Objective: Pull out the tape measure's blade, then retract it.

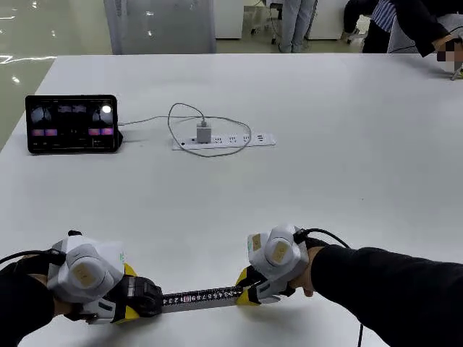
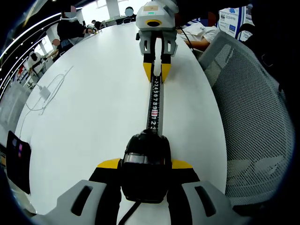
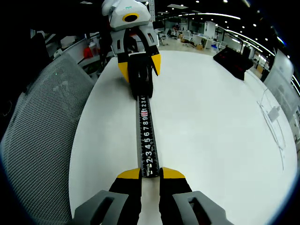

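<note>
Since the blade (image 1: 202, 296) is already out of the tape measure case (image 1: 148, 296) by a short stretch, with a run of printed numbers showing, I'd say you're somewhere in the pull-out half. It might be nearly done, depending on how far you want to take it, and the whole retract is yet to do. Your left gripper (image 1: 137, 296) has its jaws closed around the black case, one yellow tip on each side. Your right gripper (image 1: 246, 288) has its jaws pinched almost together on the free end of the blade, which runs taut and straight between the two. It all sits low on the white table (image 1: 325, 181), well on your side of the power strip (image 1: 224, 139). The case is off to the strip's left and the blade end is roughly straight toward you from it. A tablet (image 1: 72, 123) stands left of the strip, with a charger (image 1: 204, 133) and a looped cable (image 1: 181, 119) at the strip itself. Container-wise, the case is the only thing holding anything, and my guess is the rest of the blade is coiled inside, though you can't see in.
</note>
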